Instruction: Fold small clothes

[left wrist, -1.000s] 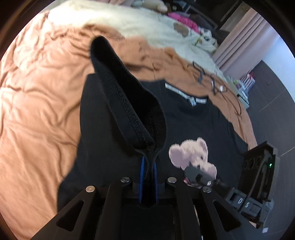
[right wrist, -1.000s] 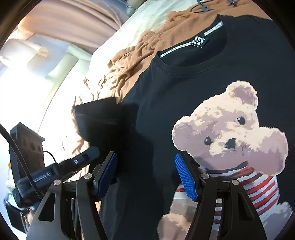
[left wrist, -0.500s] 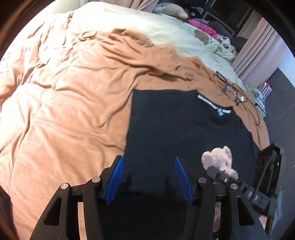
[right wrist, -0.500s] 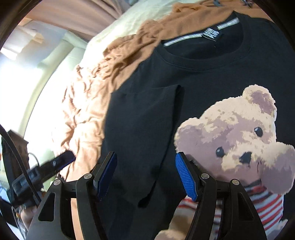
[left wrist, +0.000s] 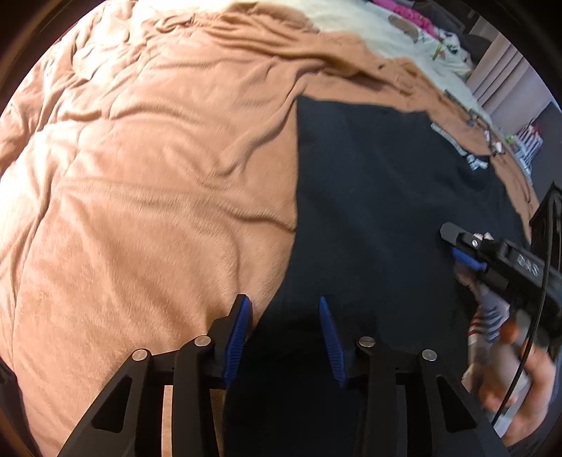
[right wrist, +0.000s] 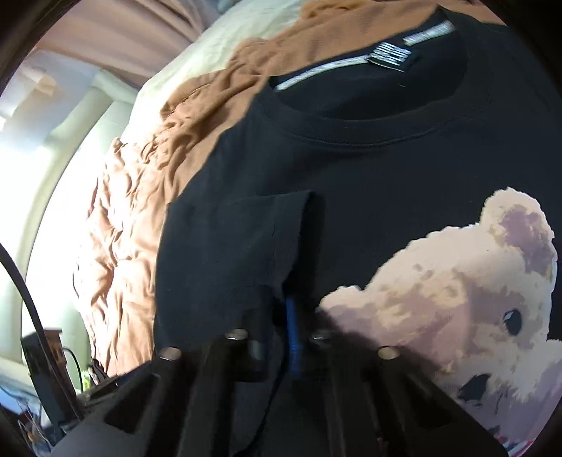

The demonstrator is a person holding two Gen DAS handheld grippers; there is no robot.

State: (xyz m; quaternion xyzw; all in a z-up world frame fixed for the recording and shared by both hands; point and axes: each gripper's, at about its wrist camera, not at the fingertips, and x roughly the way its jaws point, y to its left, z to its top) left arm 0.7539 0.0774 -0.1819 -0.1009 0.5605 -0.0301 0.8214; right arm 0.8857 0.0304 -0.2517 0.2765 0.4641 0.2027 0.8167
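Covering most of the left wrist view, the rumpled tan blanket point(left wrist: 147, 182) spread over the bed, with a cream sheet point(left wrist: 354, 21) showing at the upper edge of that frame. On the blanket lay the black T-shirt point(left wrist: 368, 197), filling the right half of the left view and nearly all of the right view, its straight folded side edge running down the middle of the left frame. In the right view its neckline and label point(right wrist: 390, 56) sat at the top, the teddy bear print point(right wrist: 467, 288) at the lower right, and the short sleeve point(right wrist: 232, 239) lay folded inward over the chest, left of centre.

My left gripper point(left wrist: 284, 337) stood at the bottom of its frame with its blue-padded fingers point(left wrist: 239, 334) apart; they had just been closing in somewhat, straddling the shirt's side edge without pinching it. My right gripper point(right wrist: 291, 337) had just clenched its fingers together at the sleeve's lower hem; whether cloth was caught between them I could not tell. In the left view it reached in from the right edge, with my hand point(left wrist: 520, 379) below it.
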